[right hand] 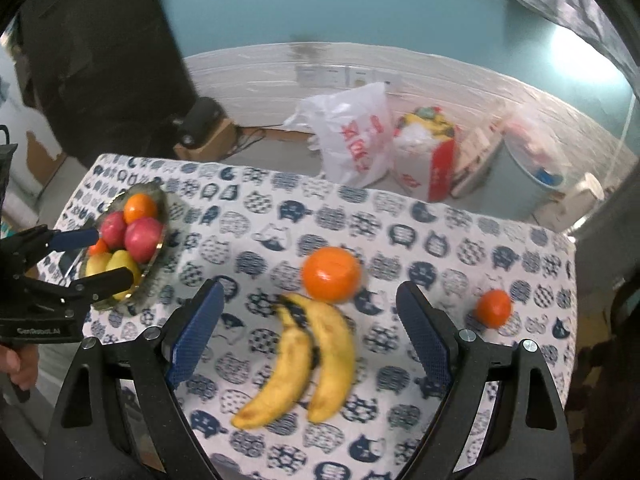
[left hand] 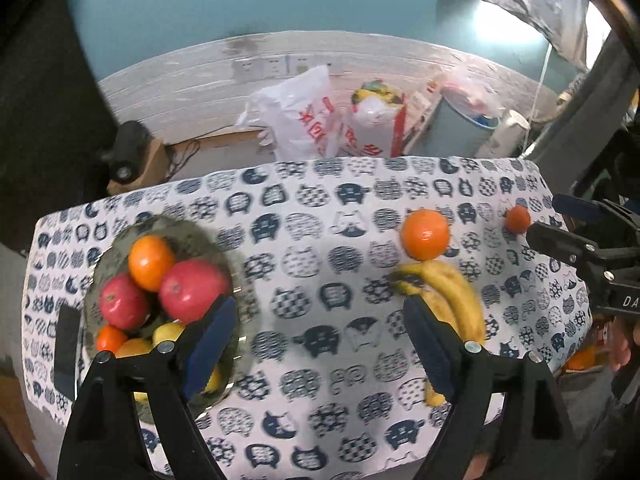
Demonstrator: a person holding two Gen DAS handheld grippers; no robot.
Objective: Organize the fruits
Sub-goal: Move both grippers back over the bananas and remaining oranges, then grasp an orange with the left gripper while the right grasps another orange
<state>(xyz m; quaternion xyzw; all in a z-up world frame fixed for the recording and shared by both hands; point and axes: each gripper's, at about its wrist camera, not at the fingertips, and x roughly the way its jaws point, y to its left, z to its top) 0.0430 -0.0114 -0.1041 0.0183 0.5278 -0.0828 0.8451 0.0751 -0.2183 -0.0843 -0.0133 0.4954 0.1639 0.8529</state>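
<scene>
A glass fruit bowl (left hand: pixel 192 240) (right hand: pixel 154 194) at the table's left holds two red apples (left hand: pixel 192 290), an orange, a small tangerine and yellow fruit. Loose on the cat-print cloth lie a banana pair (right hand: pixel 312 360) (left hand: pixel 452 292), a large orange (right hand: pixel 331 274) (left hand: pixel 425 234) and a small tangerine (right hand: pixel 494 308) (left hand: pixel 517 219). My left gripper (left hand: pixel 320 336) is open and empty, above the cloth between bowl and bananas. My right gripper (right hand: pixel 310 332) is open and empty, its fingers either side of the bananas, above them.
A dark phone (left hand: pixel 66 348) lies on the table left of the bowl. Beyond the far table edge, plastic bags (left hand: pixel 304 116), boxes and a bin (left hand: pixel 464 128) stand on the floor against the wall. A black speaker (left hand: pixel 126 152) sits at the back left.
</scene>
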